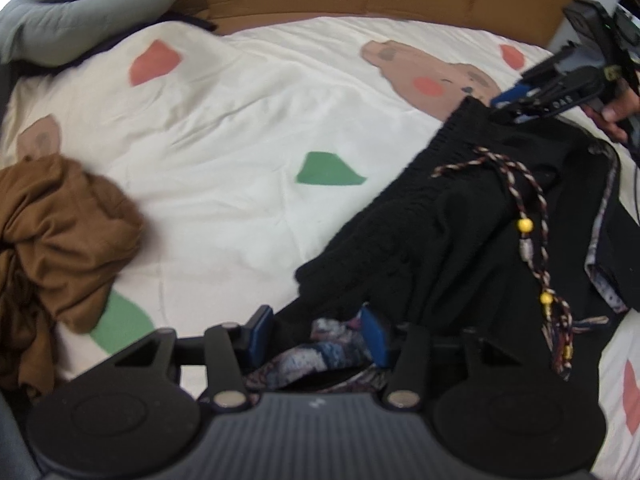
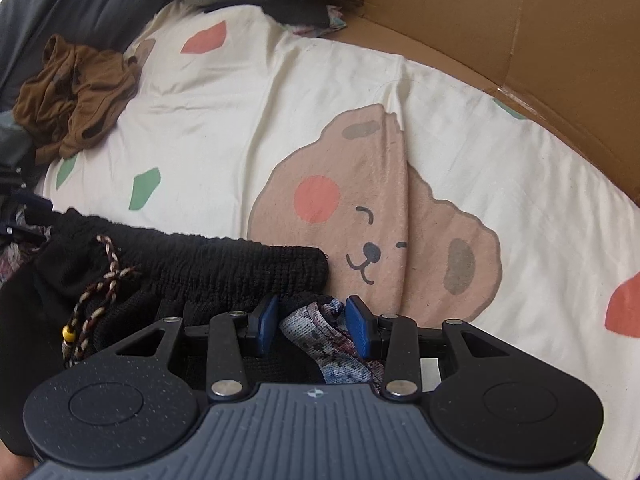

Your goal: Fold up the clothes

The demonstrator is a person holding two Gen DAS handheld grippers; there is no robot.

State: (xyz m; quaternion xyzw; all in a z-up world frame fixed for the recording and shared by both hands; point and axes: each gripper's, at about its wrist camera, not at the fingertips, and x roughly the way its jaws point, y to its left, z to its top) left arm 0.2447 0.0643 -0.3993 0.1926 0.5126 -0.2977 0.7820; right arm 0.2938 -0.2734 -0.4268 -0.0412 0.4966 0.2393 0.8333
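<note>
Left gripper [image 1: 318, 334]: down at the near edge of the black garment [image 1: 460, 240], blue pads spread about halfway, a patterned hem [image 1: 320, 354] bunched between them. Whether the pads press on the cloth, I cannot tell.
Right gripper [image 2: 312, 326]: at the garment's far corner, by the bear print [image 2: 380, 216], jaws half apart, a fold of the same patterned fabric between the pads. Pinched or loose? Cannot tell from here either.
Black garment: lying on the sheet [image 1: 240, 120] on the right of the left view, ribbed elastic waistband [image 2: 240, 264] running across, crumpled and not yet folded flat.
Cord [image 1: 520, 200]: braided drawstring, draped over the black cloth, yellow beads [image 1: 525, 224] along it, tassel ends trailing toward the near edge.
Hand [image 1: 612, 108]: fingers wrapped on the right gripper's handle, at the right edge of the left view.
Brown garment [image 1: 52, 248]: a rumpled heap, well apart from the black one, at the left side of the sheet.
Sheet: cream, with bear faces and red and green patches, wrinkled.
Pillow [image 1: 80, 20]: grey-green roll at the far left corner.
Cardboard [image 2: 520, 40]: brown wall along the far edge of the bed.
</note>
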